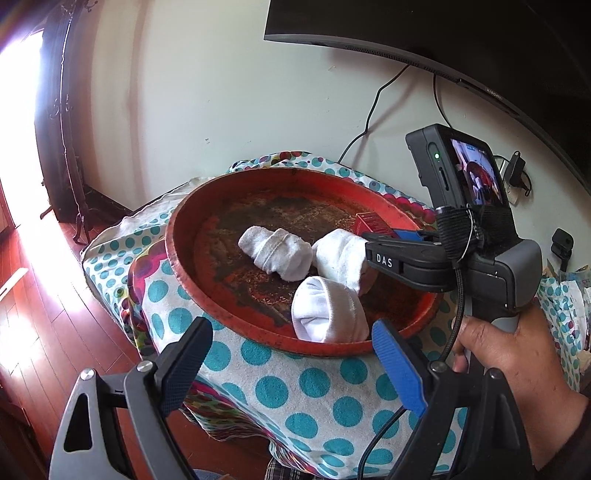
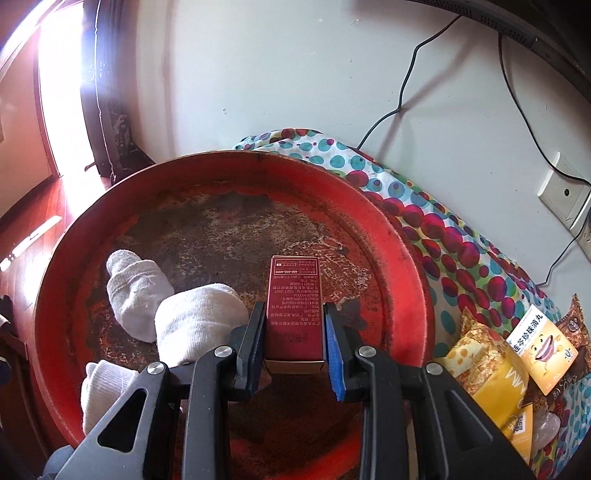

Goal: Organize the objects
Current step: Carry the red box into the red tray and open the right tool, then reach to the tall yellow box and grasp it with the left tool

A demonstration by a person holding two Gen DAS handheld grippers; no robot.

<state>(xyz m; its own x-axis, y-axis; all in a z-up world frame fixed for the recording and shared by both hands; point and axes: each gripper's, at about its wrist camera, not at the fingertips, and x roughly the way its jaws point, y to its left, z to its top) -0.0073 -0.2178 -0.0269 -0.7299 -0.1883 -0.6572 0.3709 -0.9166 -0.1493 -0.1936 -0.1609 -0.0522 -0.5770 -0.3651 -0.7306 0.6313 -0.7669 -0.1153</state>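
Note:
A round worn red tray (image 1: 177, 266) (image 2: 406, 236) sits on a polka-dot cloth. Three rolled white socks (image 1: 275, 253) lie in it; two show clearly in the right wrist view (image 2: 135, 291), with a third at the lower left (image 2: 99, 391). My right gripper (image 2: 294, 325) is shut on a dark red box (image 2: 293, 295) and holds it over the tray's middle; the gripper also shows in the left wrist view (image 1: 384, 254), reaching in from the right. My left gripper (image 1: 291, 362) is open and empty, just short of the tray's near rim.
The polka-dot cloth (image 1: 280, 391) covers the table. Yellow snack packets and a small yellow box (image 2: 539, 347) lie on the cloth right of the tray. A dark monitor (image 1: 443, 33) and cables hang on the wall behind. Wooden floor (image 1: 44, 314) lies to the left.

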